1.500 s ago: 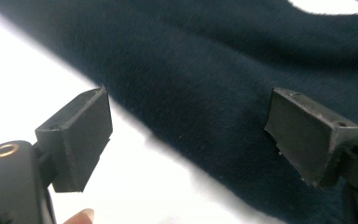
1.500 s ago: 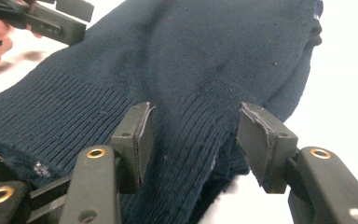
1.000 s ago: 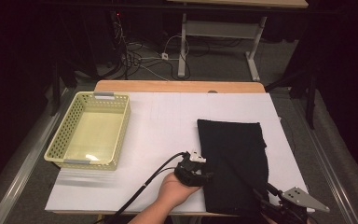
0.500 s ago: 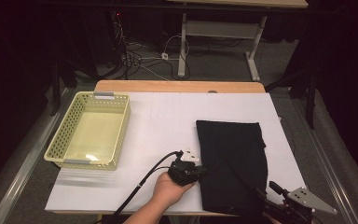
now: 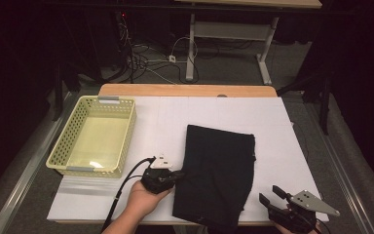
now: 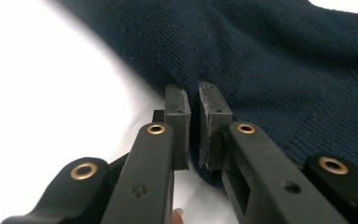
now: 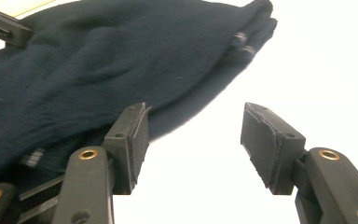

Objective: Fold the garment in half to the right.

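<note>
A dark knitted garment [image 5: 219, 170] lies folded flat on the white table sheet, right of centre. My left gripper [image 5: 179, 174] sits at its near left edge; its jaws have just closed and are shut on that edge. In the left gripper view the pads [image 6: 177, 109] stand almost together with the dark knit [image 6: 270, 56] pinched low between them. My right gripper [image 5: 270, 195] hovers open at the table's front right, by the garment's near right corner. In the right gripper view [image 7: 193, 116] bare table shows between the jaws, and the garment [image 7: 98, 60] lies beside the left pad.
A pale yellow perforated basket [image 5: 63, 141] stands empty at the left of the table. The white sheet [image 5: 272, 117] covers the tabletop, with a wooden strip along the far edge. Cables and a table frame stand on the floor beyond.
My left gripper has slid left along the front of the table and shut on the garment's edge. The garment has shifted left with it. The right gripper has barely moved.
</note>
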{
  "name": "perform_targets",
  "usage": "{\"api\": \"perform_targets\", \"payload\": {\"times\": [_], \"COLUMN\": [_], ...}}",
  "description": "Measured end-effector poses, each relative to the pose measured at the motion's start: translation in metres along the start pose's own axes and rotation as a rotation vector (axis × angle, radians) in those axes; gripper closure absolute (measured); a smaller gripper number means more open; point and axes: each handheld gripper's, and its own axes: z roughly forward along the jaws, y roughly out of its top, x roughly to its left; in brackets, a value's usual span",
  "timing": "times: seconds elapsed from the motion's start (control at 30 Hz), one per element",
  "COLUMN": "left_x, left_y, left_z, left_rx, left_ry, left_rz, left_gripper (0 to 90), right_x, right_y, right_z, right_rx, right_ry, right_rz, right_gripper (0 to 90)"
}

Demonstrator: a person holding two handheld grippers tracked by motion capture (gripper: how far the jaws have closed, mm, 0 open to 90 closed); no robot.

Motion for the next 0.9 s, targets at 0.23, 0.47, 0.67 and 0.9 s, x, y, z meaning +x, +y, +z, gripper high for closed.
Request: {"api": "perform_targets", "payload": {"times": [0.23,0.47,0.67,0.9], "left_x": [0.016,0.014,-0.002,-0.009], "left_y": [-0.025,-0.035,-0.048,-0.060], "left_z": [-0.032,-0.033,-0.045,-0.052], "left_rx": [-0.019,-0.019,-0.080,-0.108], "left_ry": [0.032,0.052,0.124,0.147], "left_rz": [-0.034,-0.019,0.064,0.024], "left_gripper": [82.4,71.4,35.4,22.1], "right_x": [0.011,0.023,0.010,0.002], "right_y": [0.007,0.040,0.067,0.081], "right_z": [0.016,0.053,0.109,0.149], "right_rx": [0.003,0.002,0.054,0.111], "right_ry": [0.034,0.055,0.010,-0.030], "right_rz": [-0.007,-0.039,-0.021,-0.014], "right_gripper": [44.5,53.9,54.8,57.5]}}
